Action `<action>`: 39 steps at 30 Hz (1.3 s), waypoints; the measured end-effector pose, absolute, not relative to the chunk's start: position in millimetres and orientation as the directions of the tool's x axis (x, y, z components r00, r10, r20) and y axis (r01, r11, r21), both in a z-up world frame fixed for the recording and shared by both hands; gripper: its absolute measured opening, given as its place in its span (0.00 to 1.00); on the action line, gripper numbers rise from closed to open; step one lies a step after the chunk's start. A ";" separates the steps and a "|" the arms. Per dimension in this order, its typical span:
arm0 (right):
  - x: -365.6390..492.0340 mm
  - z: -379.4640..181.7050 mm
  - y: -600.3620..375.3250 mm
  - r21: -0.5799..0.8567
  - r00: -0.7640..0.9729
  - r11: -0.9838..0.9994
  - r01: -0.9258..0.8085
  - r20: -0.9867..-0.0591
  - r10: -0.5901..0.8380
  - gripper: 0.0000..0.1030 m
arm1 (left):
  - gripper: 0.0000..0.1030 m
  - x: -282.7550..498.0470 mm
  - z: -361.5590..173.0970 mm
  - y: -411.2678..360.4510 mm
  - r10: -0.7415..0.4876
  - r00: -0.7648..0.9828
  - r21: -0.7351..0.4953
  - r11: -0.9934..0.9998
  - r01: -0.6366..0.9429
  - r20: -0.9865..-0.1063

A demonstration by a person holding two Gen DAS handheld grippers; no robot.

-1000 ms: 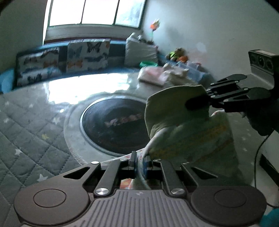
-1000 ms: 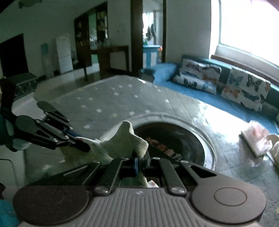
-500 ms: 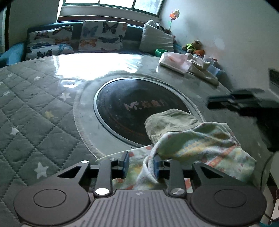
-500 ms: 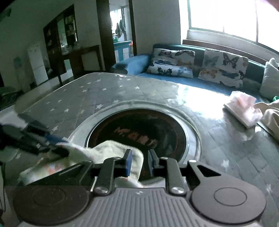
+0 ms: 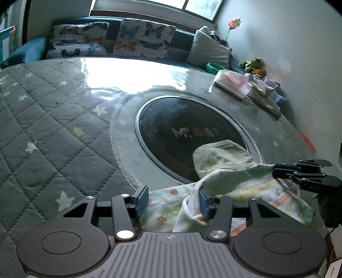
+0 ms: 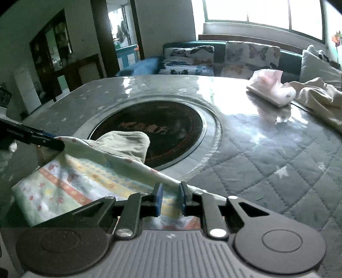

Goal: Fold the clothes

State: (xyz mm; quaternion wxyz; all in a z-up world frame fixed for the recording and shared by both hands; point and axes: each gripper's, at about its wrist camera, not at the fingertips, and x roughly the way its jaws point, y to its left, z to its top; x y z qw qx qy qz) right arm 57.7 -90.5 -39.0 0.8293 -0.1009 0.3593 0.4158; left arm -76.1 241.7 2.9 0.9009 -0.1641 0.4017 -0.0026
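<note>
Now the patterned garment (image 5: 252, 192) lies folded over at the bench (image 5: 64, 128) near edge; left gripper (image 5: 173, 201) opening, cloth loose between pads; right gripper (image 6: 171, 196) closing, barely parted around fold edge; further folds likely left

Daylight is coming through a wide window (image 6: 265, 15) and is shining on the quilted grey table cover (image 5: 49, 132) with white stars. Butterfly cushions (image 5: 141, 40) are leaning on a blue sofa (image 6: 145, 65) under the window. A dark doorway (image 6: 123, 34) is opening to another room, beside a white wall (image 5: 288, 32).
</note>
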 end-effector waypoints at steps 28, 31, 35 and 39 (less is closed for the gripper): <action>45.7 -42.0 0.0 0.083 0.342 0.536 -0.840 -0.687 0.641 0.15 | 0.38 -55.7 3.5 184.0 -0.207 0.718 -0.326 0.945 -0.029 -0.665; 47.8 -40.7 -4.5 0.092 0.350 0.548 -0.831 -0.679 0.645 0.15 | 0.37 -48.3 -5.1 185.0 -0.188 0.706 -0.313 0.948 -0.050 -0.682; 35.1 -28.8 -12.2 0.097 0.327 0.507 -0.856 -0.658 0.678 0.16 | 0.37 -49.3 -8.6 186.7 -0.183 0.708 -0.311 0.949 -0.054 -0.682; 11.6 -29.4 -9.5 0.067 0.276 0.419 -0.906 -0.657 0.702 0.16 | 0.37 -49.9 -9.2 184.5 -0.169 0.709 -0.296 0.953 -0.058 -0.684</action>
